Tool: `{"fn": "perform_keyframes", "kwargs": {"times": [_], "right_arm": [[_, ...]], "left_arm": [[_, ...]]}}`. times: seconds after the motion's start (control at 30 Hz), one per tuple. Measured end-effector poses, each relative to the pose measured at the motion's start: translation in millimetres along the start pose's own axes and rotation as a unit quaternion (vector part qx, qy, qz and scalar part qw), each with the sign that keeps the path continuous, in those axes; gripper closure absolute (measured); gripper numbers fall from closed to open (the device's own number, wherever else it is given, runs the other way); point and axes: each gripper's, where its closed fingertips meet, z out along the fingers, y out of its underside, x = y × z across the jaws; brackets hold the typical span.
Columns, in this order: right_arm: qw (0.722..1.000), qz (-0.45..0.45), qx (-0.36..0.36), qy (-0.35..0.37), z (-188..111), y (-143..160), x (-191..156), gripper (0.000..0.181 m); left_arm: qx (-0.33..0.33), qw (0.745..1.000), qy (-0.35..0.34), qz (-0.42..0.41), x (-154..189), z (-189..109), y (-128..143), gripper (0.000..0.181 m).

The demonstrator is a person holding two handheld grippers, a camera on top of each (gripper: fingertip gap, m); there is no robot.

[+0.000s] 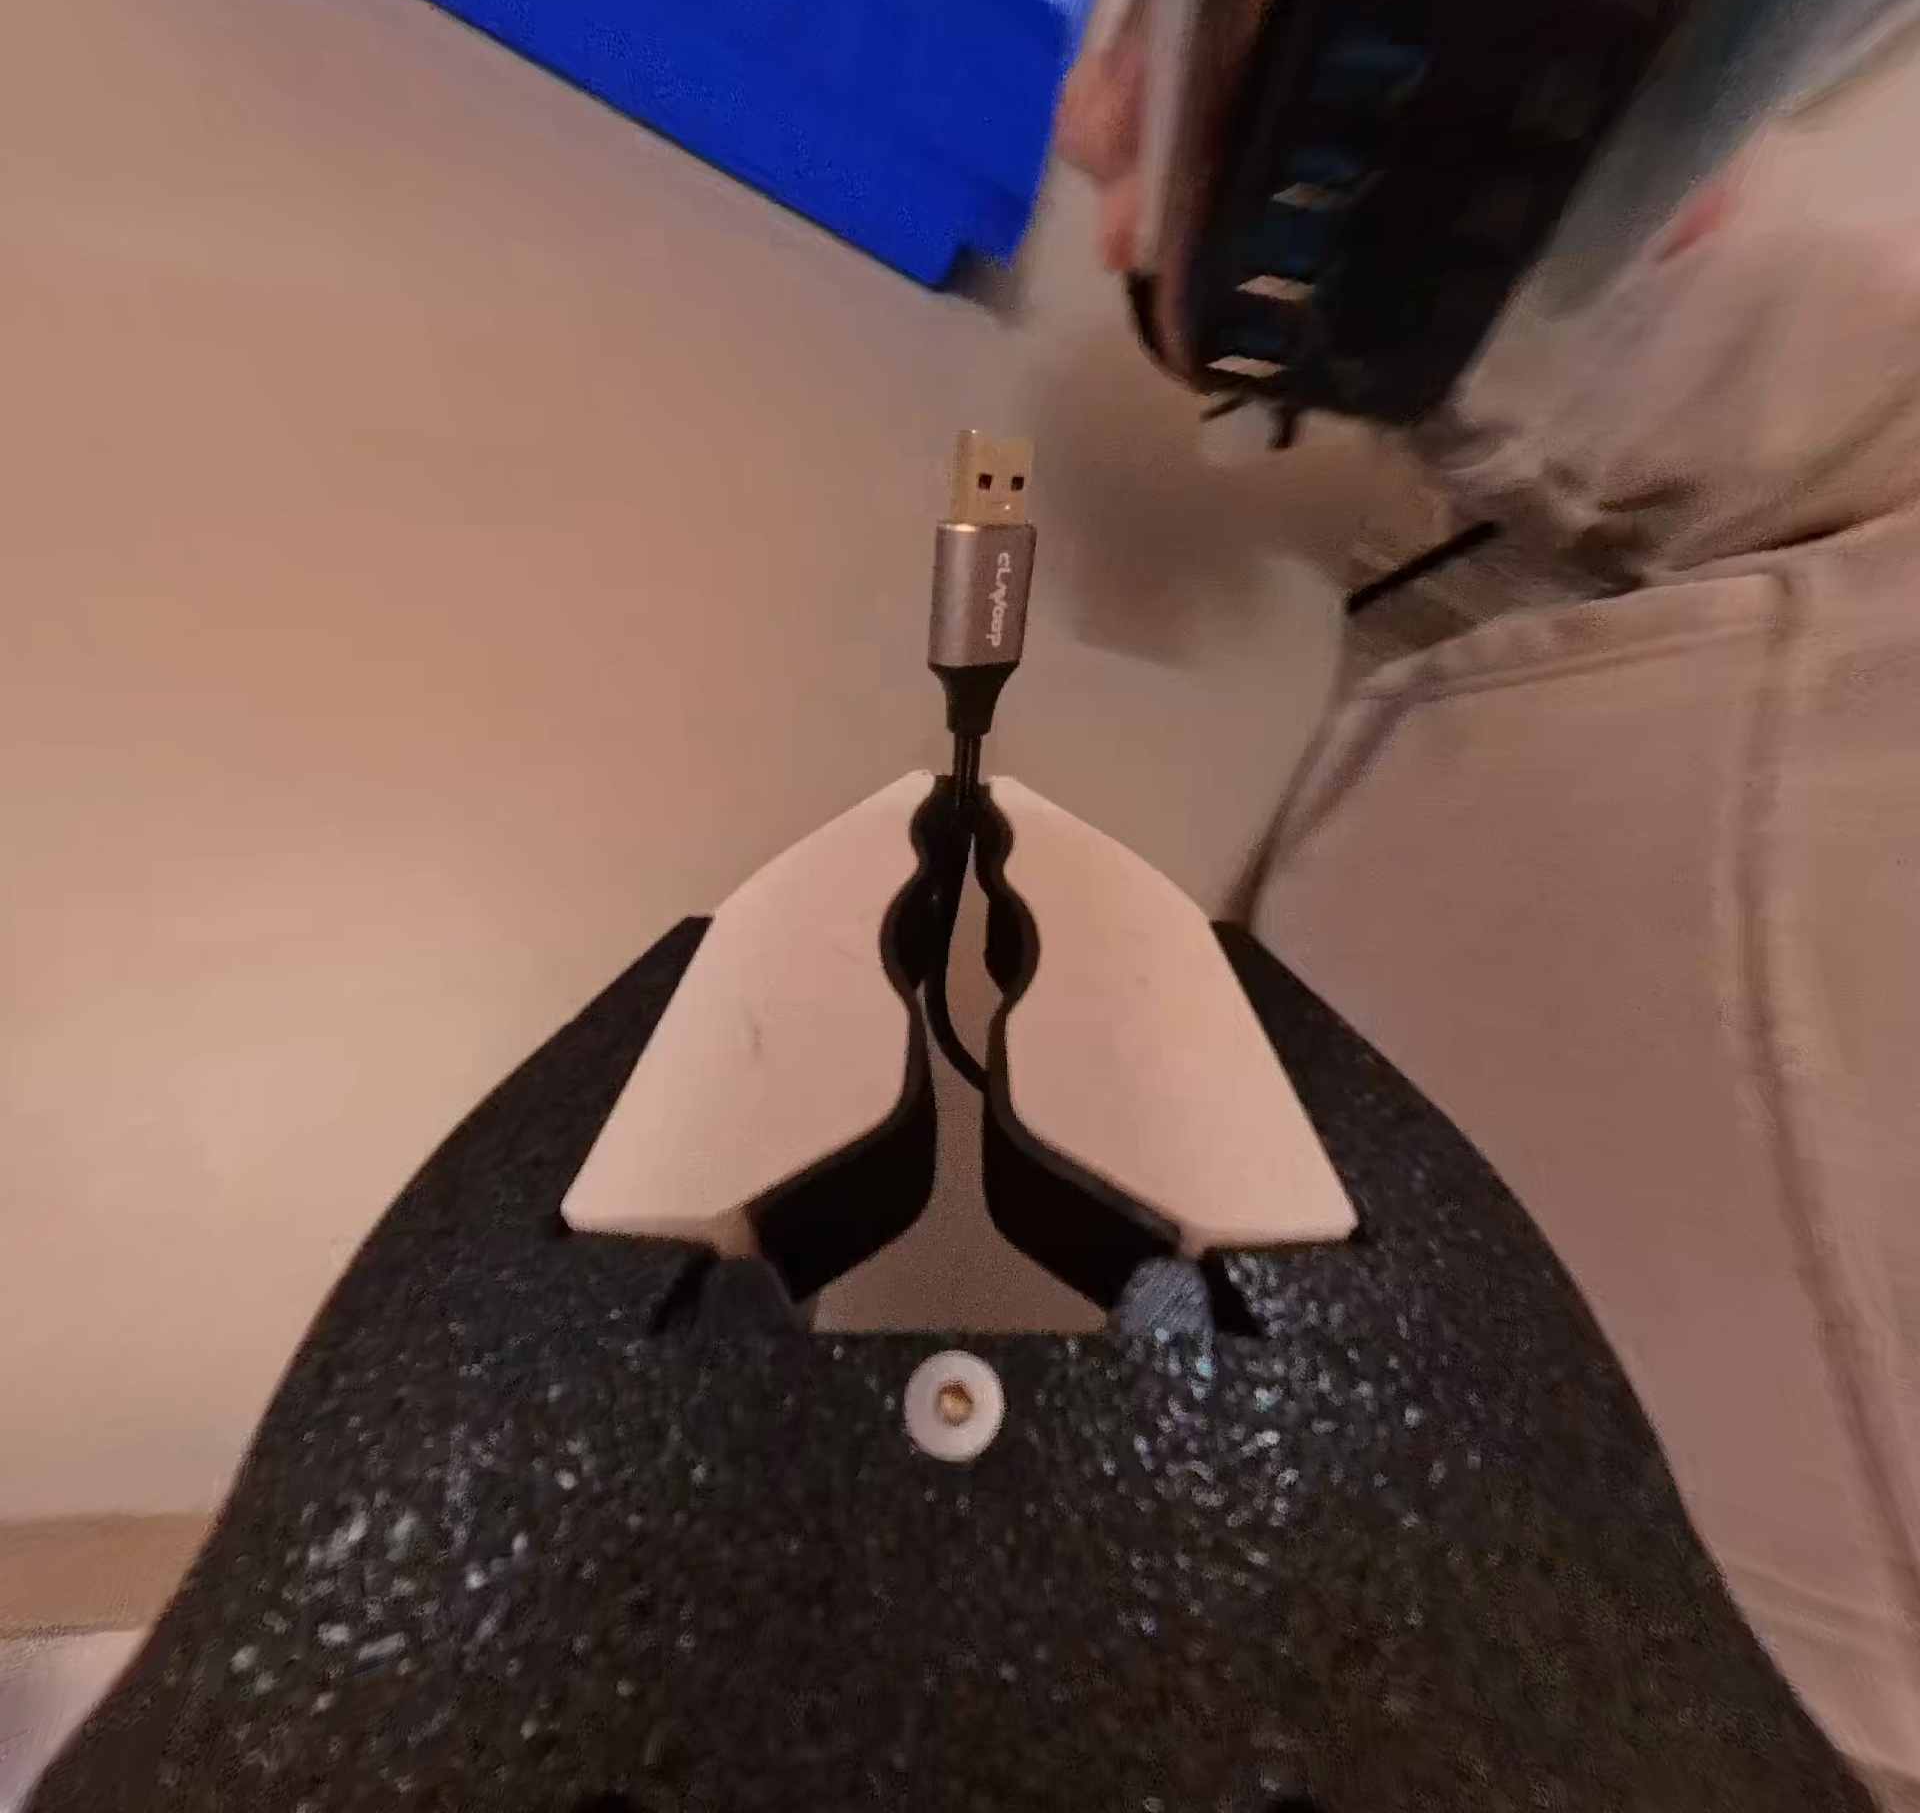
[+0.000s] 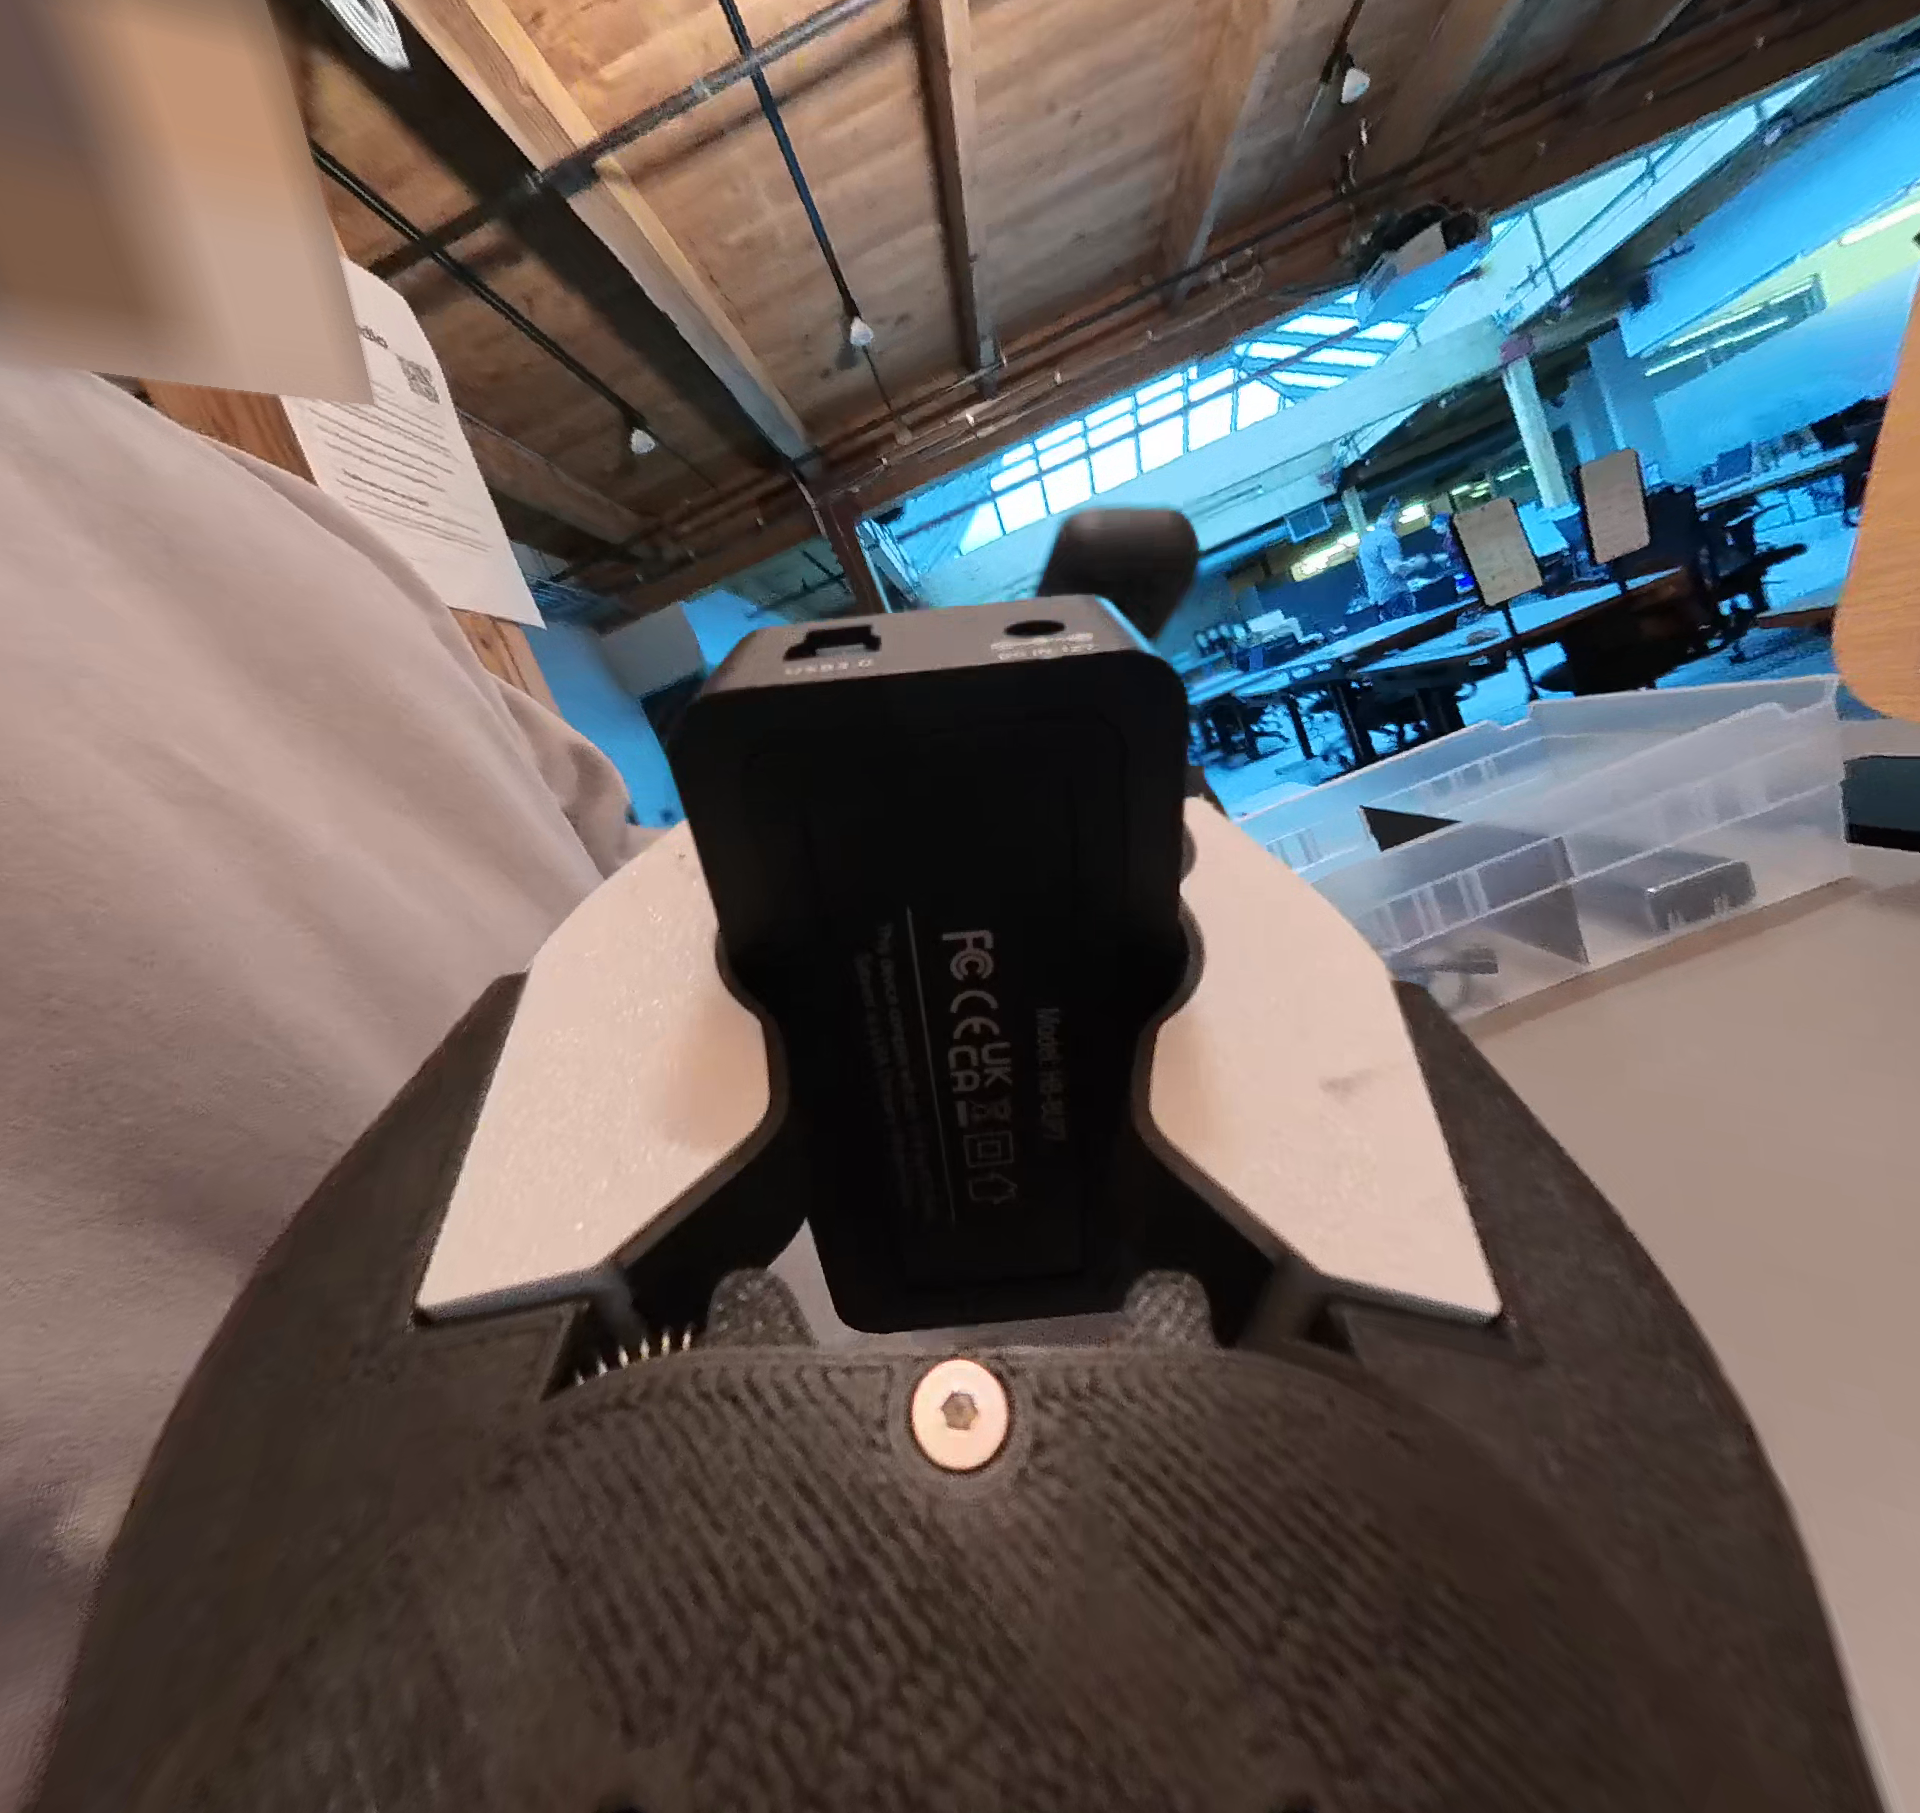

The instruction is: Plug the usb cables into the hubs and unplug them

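1. The usb cable [image 1: 961, 776] is pinched between the tips of the left gripper [image 1: 961, 789], which is closed narrow on the black cord. The grey and gold plug [image 1: 985, 558] stands free beyond the fingertips and points forward, not inserted in anything.
2. The hub [image 2: 940, 932], a black box, is clamped between the two pale fingers [image 2: 613, 1067] of the right gripper [image 2: 951, 890], which is held partly wide around its body. Its labelled flat face looks toward the camera and its far end sticks out past the fingertips, with two sockets on the end face.
3. In the left wrist view the same hub [image 1: 1340, 163] appears blurred at the upper right, with a row of ports on its side. It is well apart from the plug, up and to the right of it.
4. Between the plug and the hub there is only the bare beige table [image 1: 364, 620]; nothing stands in the way.
5. A blue bin [image 1: 727, 49] lies at the upper left, near the hub, and its edge closes that side.
6. A person's light clothing [image 1: 1610, 932] fills the right side of the left view.
7. In the right view, a clear plastic tray [image 2: 1610, 828] with compartments stands on the table to the right of the hub, apart from it. The left of the plug is open table.
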Motion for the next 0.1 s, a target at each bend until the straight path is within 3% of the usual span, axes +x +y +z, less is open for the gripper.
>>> {"fn": "perform_keyframes", "kwargs": {"times": [0.03,0.1], "right_arm": [[1.000,-0.015,-0.013,0.010,1,3,3,0.108],[0.997,-0.061,-0.050,0.026,5,11,6,0.108]], "left_arm": [[-0.015,1.000,0.015,-0.002,8,-4,-2,0.178],[-0.044,0.998,0.035,0.001,19,-9,-5,0.178]]}}
